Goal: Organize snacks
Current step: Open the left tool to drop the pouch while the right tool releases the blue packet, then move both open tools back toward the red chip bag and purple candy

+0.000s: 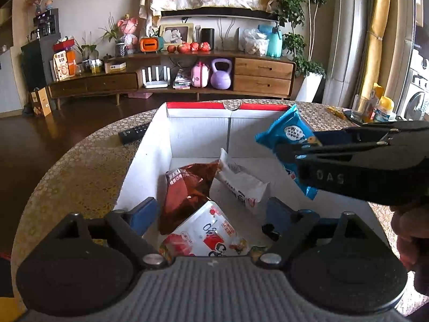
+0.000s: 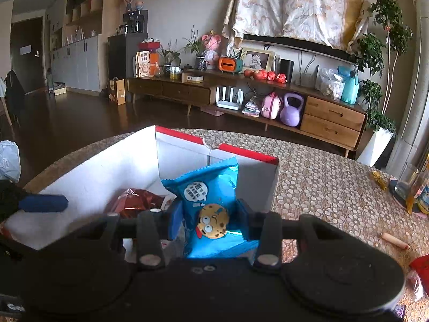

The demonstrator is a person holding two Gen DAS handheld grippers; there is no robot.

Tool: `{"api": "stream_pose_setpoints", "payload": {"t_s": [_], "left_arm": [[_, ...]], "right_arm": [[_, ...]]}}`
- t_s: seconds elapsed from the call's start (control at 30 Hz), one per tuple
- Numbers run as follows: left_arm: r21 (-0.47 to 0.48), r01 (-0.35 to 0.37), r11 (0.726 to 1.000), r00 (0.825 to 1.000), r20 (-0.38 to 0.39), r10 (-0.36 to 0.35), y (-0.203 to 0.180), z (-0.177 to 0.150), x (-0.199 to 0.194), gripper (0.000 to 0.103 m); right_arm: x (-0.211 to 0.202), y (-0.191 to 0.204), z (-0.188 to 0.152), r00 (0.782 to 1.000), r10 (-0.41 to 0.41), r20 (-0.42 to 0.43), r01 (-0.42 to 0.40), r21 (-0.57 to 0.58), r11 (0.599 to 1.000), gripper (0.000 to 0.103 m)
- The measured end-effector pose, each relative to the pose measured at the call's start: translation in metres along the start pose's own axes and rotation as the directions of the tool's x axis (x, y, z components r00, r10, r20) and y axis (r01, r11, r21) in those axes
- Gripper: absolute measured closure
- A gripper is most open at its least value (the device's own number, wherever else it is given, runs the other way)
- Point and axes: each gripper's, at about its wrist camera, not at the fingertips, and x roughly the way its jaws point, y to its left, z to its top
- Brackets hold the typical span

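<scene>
A white cardboard box with a red rim point(image 1: 195, 134) stands open on the patterned table point(image 1: 80, 166). Inside lie a brown foil snack bag point(image 1: 185, 193), a white packet point(image 1: 241, 179) and a white-and-red packet point(image 1: 211, 230). My left gripper point(image 1: 211, 214) is open and empty, low over the box's near end. My right gripper point(image 2: 209, 220) is shut on a blue cookie packet point(image 2: 209, 201) and holds it over the box's right side; the packet also shows in the left wrist view point(image 1: 289, 136).
A black remote point(image 1: 132, 132) lies on the table left of the box point(image 2: 107, 166). At the table's right edge are a glass point(image 2: 407, 179), bottles point(image 1: 383, 108), a small sausage stick point(image 2: 394, 240) and a red packet point(image 2: 421, 267). A wooden TV cabinet point(image 1: 262, 75) stands behind.
</scene>
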Motion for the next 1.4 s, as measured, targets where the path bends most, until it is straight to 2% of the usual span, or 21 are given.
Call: {"api": "stream_pose_setpoints", "payload": {"t_s": [0.23, 0.3, 0.43, 0.63, 0.87, 1.17, 1.4], "left_arm": [[-0.001, -0.007, 1.000, 1.000, 0.001, 0.007, 0.000, -0.002, -0.004, 0.014], [0.000, -0.007, 1.000, 1.000, 0.002, 0.007, 0.000, -0.002, -0.004, 0.014], [0.000, -0.009, 1.000, 1.000, 0.011, 0.009, -0.001, 0.000, -0.007, 0.014], [0.007, 0.009, 1.000, 0.999, 0.050, -0.009, -0.012, 0.004, -0.017, 0.014], [0.029, 0.030, 0.999, 0.995, 0.093, -0.033, -0.035, 0.011, -0.026, 0.014], [0.070, 0.105, 0.992, 0.979, 0.170, -0.116, -0.080, 0.023, -0.043, 0.014], [0.150, 0.186, 0.971, 0.958, 0.191, -0.213, -0.128, 0.028, -0.045, 0.014]], "right_arm": [[-0.001, -0.001, -0.001, 1.000, -0.012, -0.004, 0.012, 0.009, 1.000, 0.059], [-0.003, -0.002, -0.002, 1.000, -0.017, 0.003, 0.017, 0.015, 1.000, 0.053], [-0.009, -0.006, -0.001, 1.000, -0.016, 0.018, 0.015, 0.028, 0.999, 0.053], [-0.034, -0.020, -0.003, 0.998, -0.020, 0.060, 0.016, 0.076, 0.997, 0.053], [-0.069, -0.049, -0.016, 0.991, -0.071, 0.110, 0.054, 0.146, 0.988, 0.052], [-0.095, -0.091, -0.039, 0.980, -0.163, 0.112, 0.136, 0.216, 0.967, 0.051], [-0.111, -0.131, -0.068, 0.965, -0.249, 0.086, 0.218, 0.270, 0.938, 0.050]]}}
